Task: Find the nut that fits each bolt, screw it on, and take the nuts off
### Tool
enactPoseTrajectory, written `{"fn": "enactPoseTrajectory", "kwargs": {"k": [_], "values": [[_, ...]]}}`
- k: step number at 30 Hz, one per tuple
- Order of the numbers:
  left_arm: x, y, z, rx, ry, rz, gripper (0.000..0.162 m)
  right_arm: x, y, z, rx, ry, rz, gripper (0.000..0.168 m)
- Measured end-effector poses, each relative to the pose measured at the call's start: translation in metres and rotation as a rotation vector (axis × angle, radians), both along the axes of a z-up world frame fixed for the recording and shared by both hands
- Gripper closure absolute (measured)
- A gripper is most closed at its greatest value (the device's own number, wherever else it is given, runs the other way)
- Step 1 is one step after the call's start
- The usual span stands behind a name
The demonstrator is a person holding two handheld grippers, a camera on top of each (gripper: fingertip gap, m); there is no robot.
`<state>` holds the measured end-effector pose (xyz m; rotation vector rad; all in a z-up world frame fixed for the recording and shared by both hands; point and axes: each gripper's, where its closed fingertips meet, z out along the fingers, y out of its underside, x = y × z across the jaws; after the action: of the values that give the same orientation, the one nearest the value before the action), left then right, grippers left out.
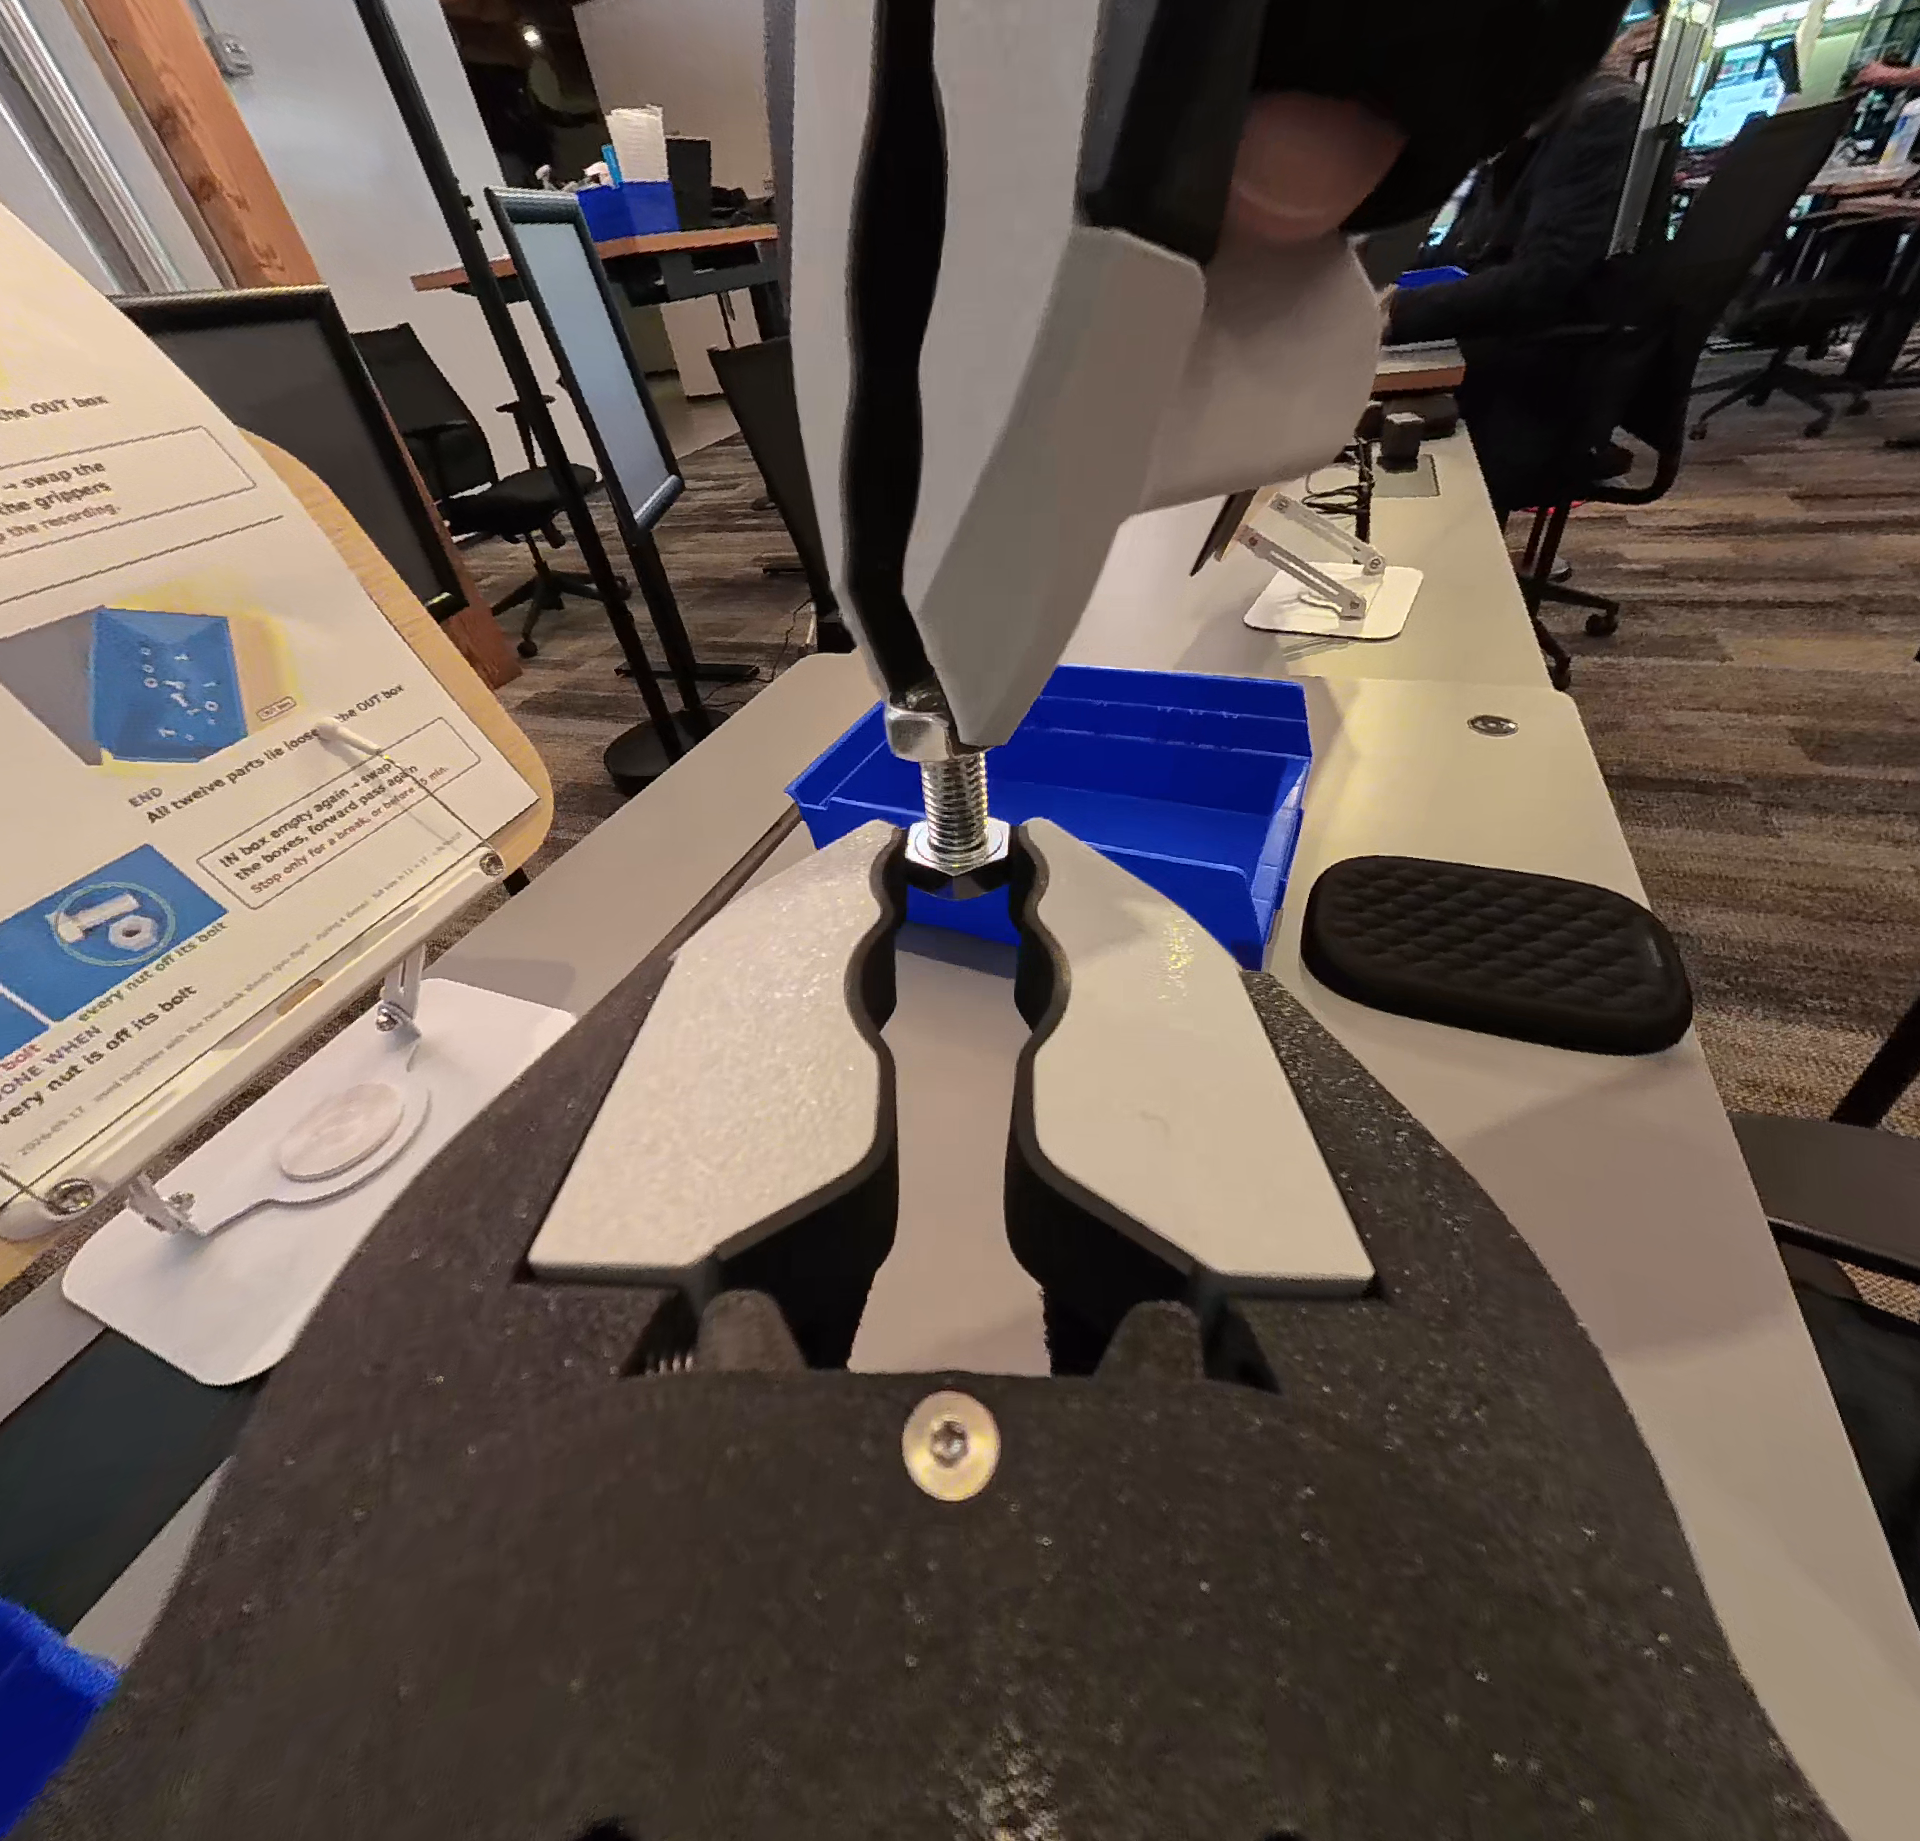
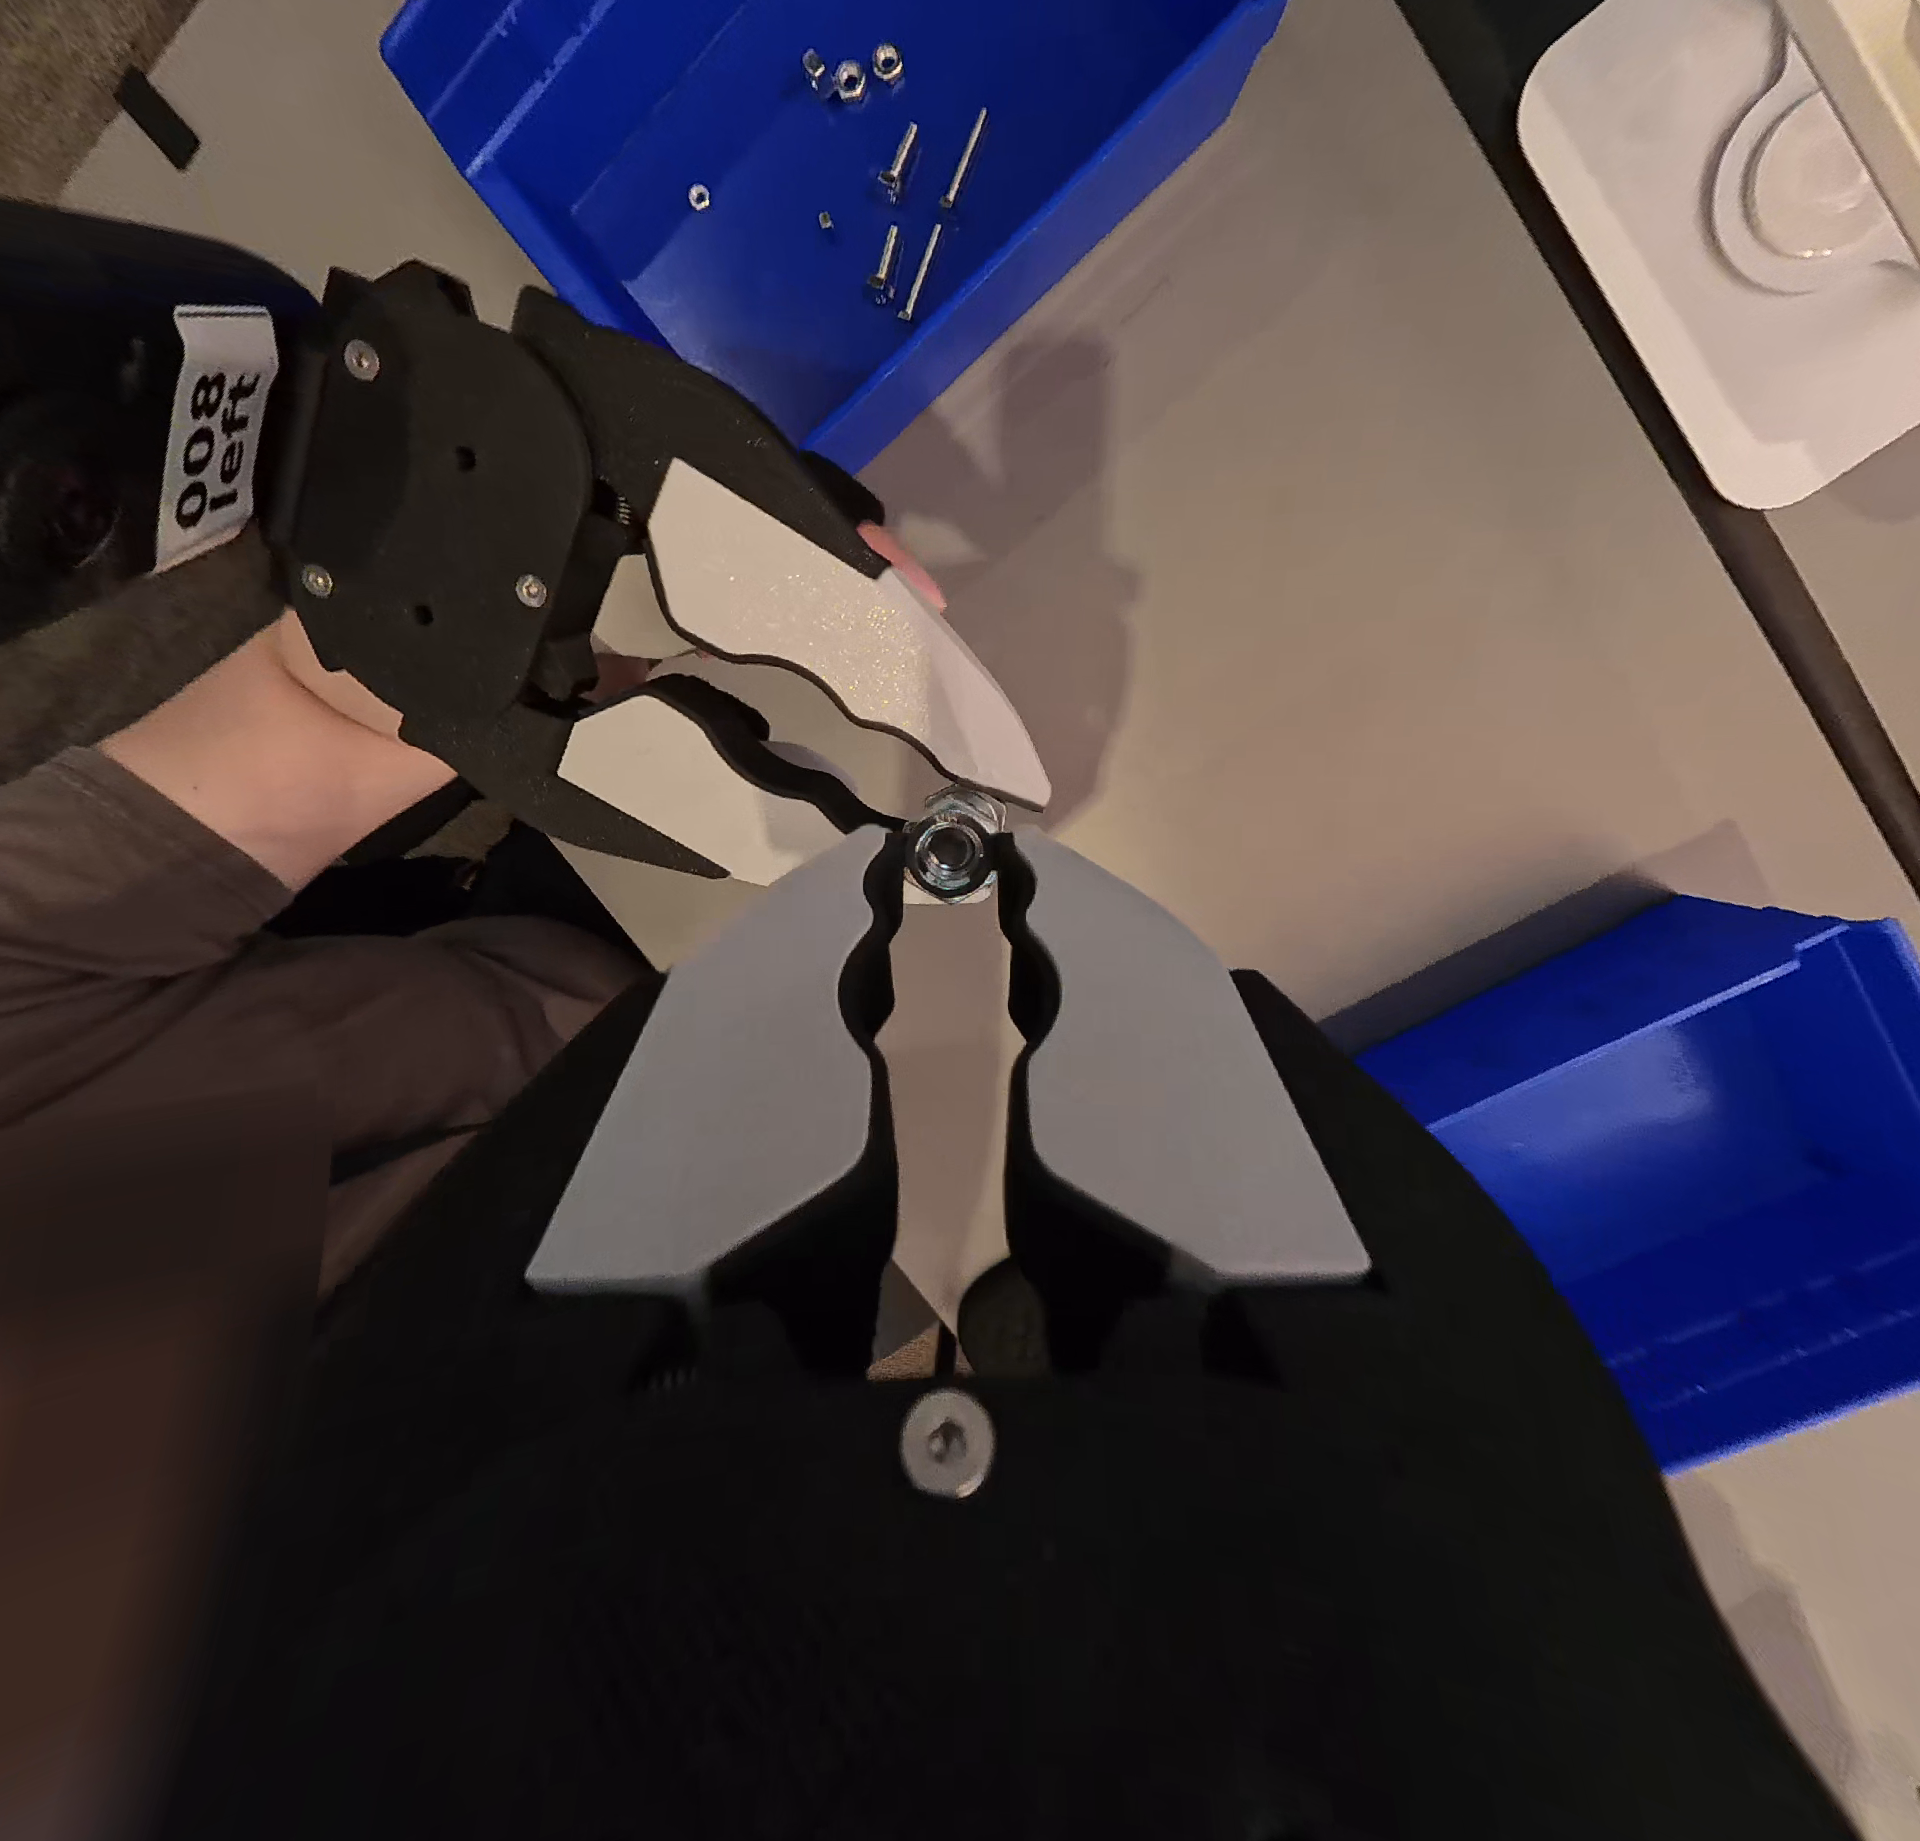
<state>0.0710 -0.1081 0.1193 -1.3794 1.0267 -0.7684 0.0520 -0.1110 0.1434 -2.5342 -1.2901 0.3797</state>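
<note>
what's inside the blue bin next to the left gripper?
In the right wrist view the blue bin holds loose hardware: several small nuts and a few slim bolts on its floor. The left gripper covers the bin's near corner, so anything there is hidden.

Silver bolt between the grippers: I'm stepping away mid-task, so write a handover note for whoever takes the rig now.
Left gripper: shut on the hex head of the upright silver threaded bolt.
Right gripper: shut from above on the silver hex nut at the bolt's top end.
Loose small nuts and slim bolts lie in the blue plastic bin.
Done: this pair is matched. Left: whether the nut is going on or off is unclear; finish it, then the loose parts.
</note>
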Motion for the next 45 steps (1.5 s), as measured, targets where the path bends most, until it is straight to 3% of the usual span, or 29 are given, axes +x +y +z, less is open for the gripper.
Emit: {"fn": "enactPoseTrajectory", "kwargs": {"k": [32, 42, 45], "values": [[-0.003, -0.003, 0.003, 0.020, 0.012, 0.005, 0.144, -0.005, 0.000, 0.000, 0.071, -0.076, 0.104, 0.144], [-0.004, -0.012, 0.010, 0.000, -0.027, -0.060, 0.144, -0.018, -0.002, 0.026, 0.187, 0.065, 0.270, 0.134], [-0.004, -0.016, 0.012, -0.004, -0.033, -0.089, 0.144, -0.018, -0.014, 0.048, 0.273, 0.193, 0.435, 0.132]]}}
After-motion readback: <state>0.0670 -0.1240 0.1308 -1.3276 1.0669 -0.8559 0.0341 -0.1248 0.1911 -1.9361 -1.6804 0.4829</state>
